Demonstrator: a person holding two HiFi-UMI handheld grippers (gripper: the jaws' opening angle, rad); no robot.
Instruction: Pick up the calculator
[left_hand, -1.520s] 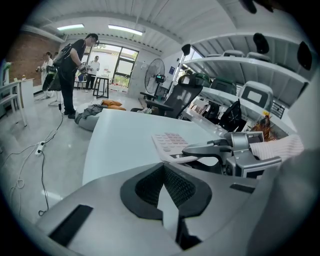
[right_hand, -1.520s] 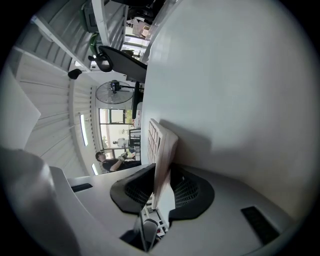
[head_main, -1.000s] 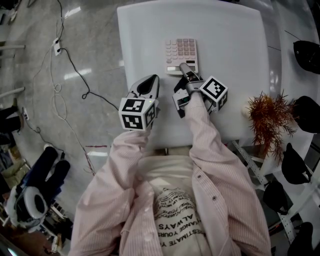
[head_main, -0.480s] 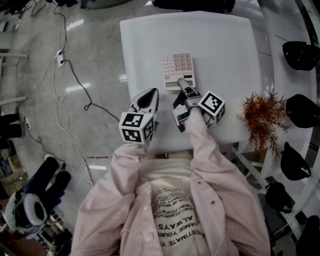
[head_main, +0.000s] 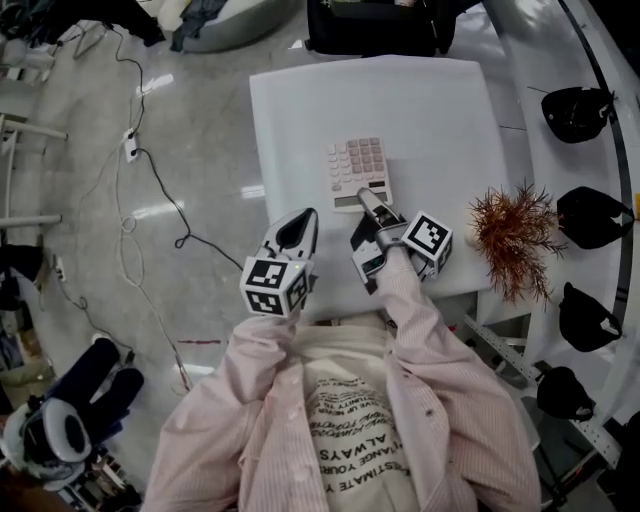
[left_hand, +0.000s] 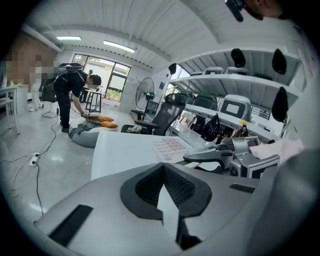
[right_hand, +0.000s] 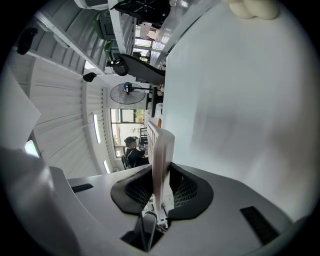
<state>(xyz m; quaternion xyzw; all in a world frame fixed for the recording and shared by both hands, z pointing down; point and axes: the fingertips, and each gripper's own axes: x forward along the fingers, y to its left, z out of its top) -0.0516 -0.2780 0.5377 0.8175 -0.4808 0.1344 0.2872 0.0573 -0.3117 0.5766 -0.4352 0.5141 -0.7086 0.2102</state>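
The pale calculator (head_main: 358, 170) with pink keys is over the white table (head_main: 440, 110). My right gripper (head_main: 365, 197) is shut on its near edge. In the right gripper view the calculator (right_hand: 161, 147) stands edge-on, clamped between the dark pads (right_hand: 187, 192) of the right gripper (right_hand: 161, 172). My left gripper (head_main: 300, 222) hovers by the table's near left corner, shut and holding nothing. The left gripper view looks past the left gripper (left_hand: 162, 172) to the calculator (left_hand: 170, 146) and the right gripper (left_hand: 192, 157) beside it.
A dried reddish plant (head_main: 510, 235) stands at the table's right edge. Black caps (head_main: 577, 110) sit on the curved white shelving to the right. Cables (head_main: 150, 180) trail over the floor on the left. A person (left_hand: 70, 97) bends over far across the room.
Both grippers have risen, and the right one has kept its hold on the calculator and brought it up with it. The head view has drawn back from the table.
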